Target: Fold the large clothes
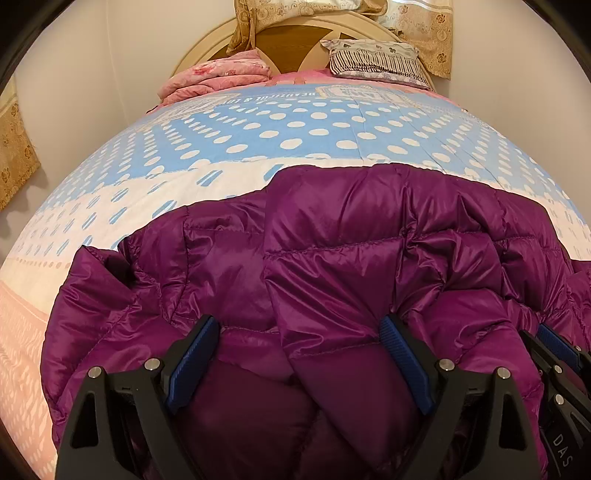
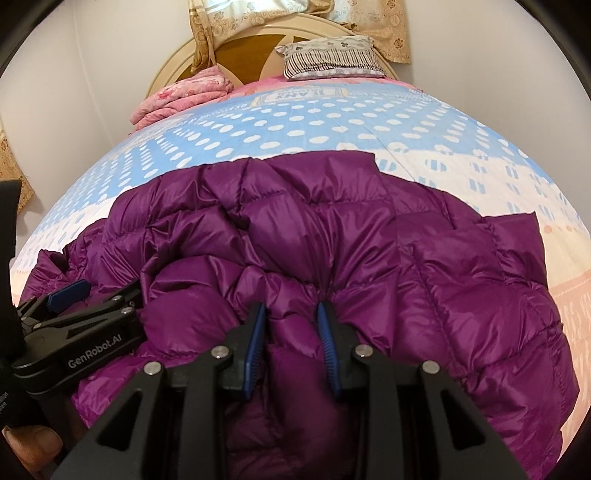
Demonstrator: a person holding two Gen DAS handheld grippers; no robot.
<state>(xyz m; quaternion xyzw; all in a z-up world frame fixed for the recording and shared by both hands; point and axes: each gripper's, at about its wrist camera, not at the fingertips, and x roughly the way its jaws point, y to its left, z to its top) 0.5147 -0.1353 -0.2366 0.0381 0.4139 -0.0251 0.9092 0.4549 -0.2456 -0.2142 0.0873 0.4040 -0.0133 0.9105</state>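
A shiny purple quilted down jacket [image 1: 332, 240] lies crumpled across the near part of the bed, and both views show it. My left gripper [image 1: 298, 321] stands wide open over the jacket's near edge. Puffy fabric bulges between its blue pads [image 1: 192, 363] without being pinched. My right gripper [image 2: 290, 310] is shut on a bunched fold of the jacket [image 2: 369, 240], and the fabric puckers toward its tips. The left gripper [image 2: 79, 295] also shows at the left of the right wrist view. The right gripper [image 1: 554, 341] sits at the right edge of the left wrist view.
The bed cover [image 1: 295, 125] is blue with white dots, and pink toward the sides. A folded pink blanket [image 1: 218, 75] and a striped pillow [image 1: 373, 59] lie by the cream headboard [image 1: 207, 51]. Gold curtains [image 1: 424, 29] hang behind. A thumb [image 2: 29, 445] shows at the lower left.
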